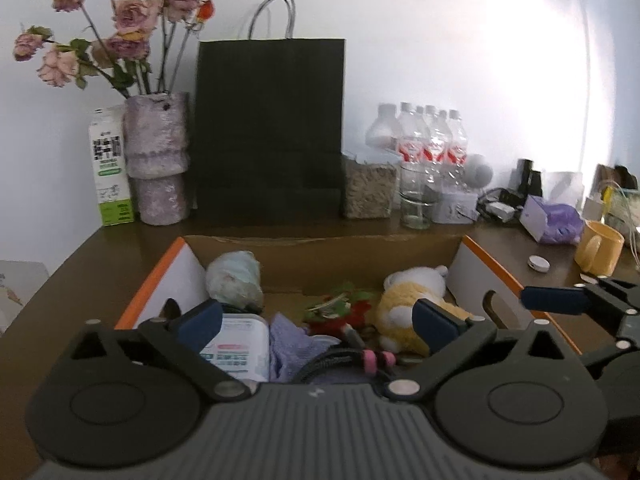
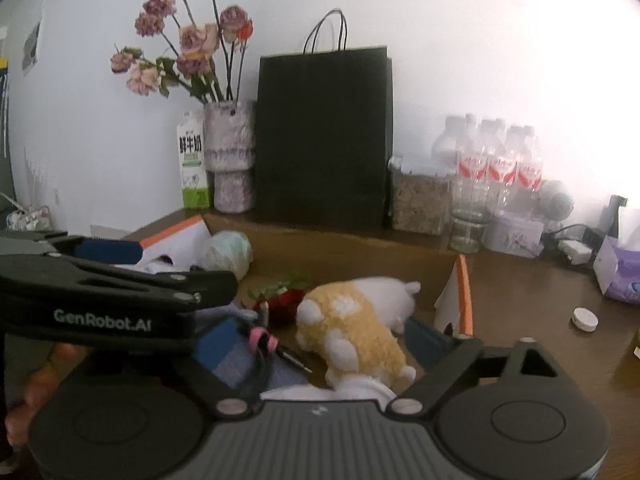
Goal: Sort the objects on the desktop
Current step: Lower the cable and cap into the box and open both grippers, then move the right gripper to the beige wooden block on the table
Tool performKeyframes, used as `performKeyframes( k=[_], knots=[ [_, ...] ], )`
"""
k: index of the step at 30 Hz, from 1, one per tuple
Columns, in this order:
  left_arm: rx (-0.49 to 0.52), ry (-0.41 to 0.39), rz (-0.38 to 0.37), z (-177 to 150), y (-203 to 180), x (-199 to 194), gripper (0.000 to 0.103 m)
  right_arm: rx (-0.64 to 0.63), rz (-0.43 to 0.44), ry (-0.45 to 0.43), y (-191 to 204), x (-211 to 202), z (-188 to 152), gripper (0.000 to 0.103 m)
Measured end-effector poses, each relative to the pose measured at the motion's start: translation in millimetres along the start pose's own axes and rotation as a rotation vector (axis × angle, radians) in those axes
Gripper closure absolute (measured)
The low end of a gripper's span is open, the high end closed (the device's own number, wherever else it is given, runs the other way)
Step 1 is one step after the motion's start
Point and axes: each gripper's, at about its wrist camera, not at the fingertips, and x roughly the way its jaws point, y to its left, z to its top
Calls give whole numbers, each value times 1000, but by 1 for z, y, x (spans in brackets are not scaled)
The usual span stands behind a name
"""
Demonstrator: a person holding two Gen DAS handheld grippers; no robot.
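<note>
An open cardboard box point(image 1: 480, 264) with orange-edged flaps holds a yellow and white plush toy point(image 1: 408, 300), a pale crumpled bundle point(image 1: 234, 280), a red flower point(image 1: 340, 312), a purple cloth point(image 1: 292, 344), a white labelled pack point(image 1: 240, 348) and a pink and black strap point(image 1: 376, 360). My left gripper point(image 1: 318, 322) hangs open over the box's near end with nothing gripped. My right gripper point(image 2: 322, 340) is open too. The plush toy point(image 2: 352, 320) lies between its fingers, and the left pad stands apart from it. A blue pad of the right gripper point(image 1: 552, 300) shows beside the box's right flap.
Against the back wall stand a milk carton point(image 1: 110, 172), a vase of dried roses point(image 1: 158, 160), a black paper bag point(image 1: 270, 128), a grain jar point(image 1: 368, 192), a glass point(image 1: 416, 204) and water bottles point(image 1: 432, 144). A yellow mug point(image 1: 598, 252), white cap point(image 1: 538, 263) and purple tissue pack point(image 1: 554, 220) lie right.
</note>
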Motion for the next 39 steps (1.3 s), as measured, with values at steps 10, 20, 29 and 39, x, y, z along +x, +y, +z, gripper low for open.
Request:
performKeyframes(
  k=[10, 20, 29, 39],
  knots=[
    [-15, -41, -2, 5, 2, -13, 0, -11, -5, -35, 2, -11, 5, 0],
    [-16, -89, 3, 10, 1, -41, 0, -42, -18, -71, 14, -32, 8, 0],
    [-23, -82, 17, 2, 9, -72, 0, -59, -12, -73, 25, -62, 2, 0],
    [-42, -58, 41, -23, 18, -103, 0, -74, 1, -13, 36, -92, -28, 0]
  ],
)
